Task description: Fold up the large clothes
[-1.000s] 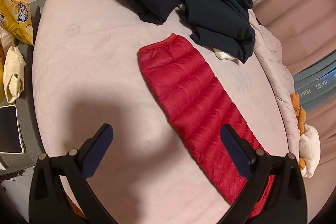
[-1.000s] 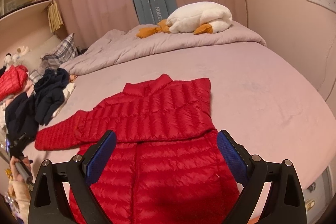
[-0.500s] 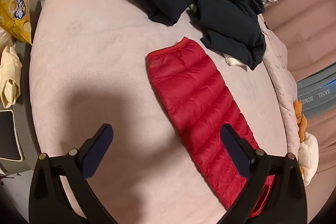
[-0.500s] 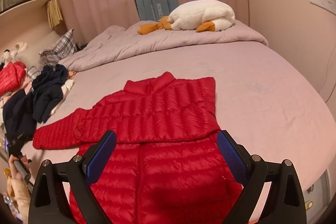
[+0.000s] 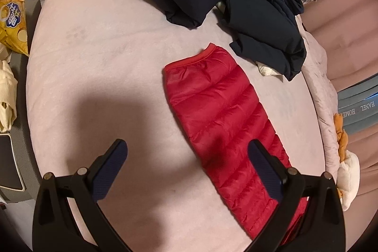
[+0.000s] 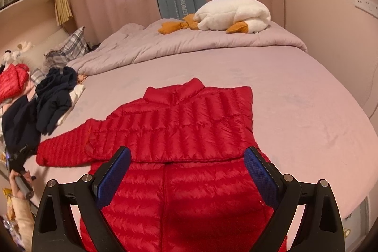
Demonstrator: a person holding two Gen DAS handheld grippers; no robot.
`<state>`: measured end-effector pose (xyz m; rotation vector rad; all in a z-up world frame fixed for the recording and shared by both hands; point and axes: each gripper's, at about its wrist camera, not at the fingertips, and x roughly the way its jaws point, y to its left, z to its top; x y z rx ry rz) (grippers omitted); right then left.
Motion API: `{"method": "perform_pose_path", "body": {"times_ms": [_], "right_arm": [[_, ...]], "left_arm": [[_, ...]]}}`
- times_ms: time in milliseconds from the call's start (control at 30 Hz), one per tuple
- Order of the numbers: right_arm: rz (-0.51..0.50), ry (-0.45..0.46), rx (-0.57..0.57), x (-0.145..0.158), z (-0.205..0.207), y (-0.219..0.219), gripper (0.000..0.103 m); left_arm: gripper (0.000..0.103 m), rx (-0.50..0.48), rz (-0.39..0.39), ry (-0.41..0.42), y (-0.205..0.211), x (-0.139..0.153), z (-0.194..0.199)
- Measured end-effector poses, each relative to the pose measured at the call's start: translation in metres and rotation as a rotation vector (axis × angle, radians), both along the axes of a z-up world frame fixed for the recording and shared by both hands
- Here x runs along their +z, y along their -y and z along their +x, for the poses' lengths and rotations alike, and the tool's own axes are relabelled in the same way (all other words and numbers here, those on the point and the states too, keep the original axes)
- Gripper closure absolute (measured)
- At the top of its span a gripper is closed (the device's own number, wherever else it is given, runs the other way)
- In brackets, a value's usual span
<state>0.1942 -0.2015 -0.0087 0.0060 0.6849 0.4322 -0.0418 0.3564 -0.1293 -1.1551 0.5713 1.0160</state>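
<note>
On the pink bed lies the red down jacket, spread flat with its collar toward the grey quilt. We note that one sleeve is folded across the jacket's chest, while the other sleeve extends straight out from the jacket toward the pile of dark clothes. We hold the right gripper above the jacket's lower front, its blue pads spread wide with nothing between them. We hold the left gripper above the extended sleeve near the jacket's body; it is likewise released, one finger over the red fabric and the other over bare bed beside the sleeve. Neither gripper touches the jacket. Beyond the jacket's collar, a white plush goose rests on the quilt. A plaid pillow sits beyond the dark clothes.
</note>
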Motion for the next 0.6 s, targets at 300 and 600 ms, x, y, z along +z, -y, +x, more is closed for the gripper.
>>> {"method": "perform_pose_path", "body": {"times_ms": [300, 600], "right_arm": [[0.0, -0.013, -0.009, -0.001, 0.008, -0.001, 0.007], [0.001, -0.019, -0.033, -0.003, 0.013, 0.001, 0.007]], "left_arm": [[0.002, 0.006, -0.012, -0.027, -0.01, -0.008, 0.008], [0.002, -0.001, -0.009, -0.045, -0.012, -0.014, 0.019]]}}
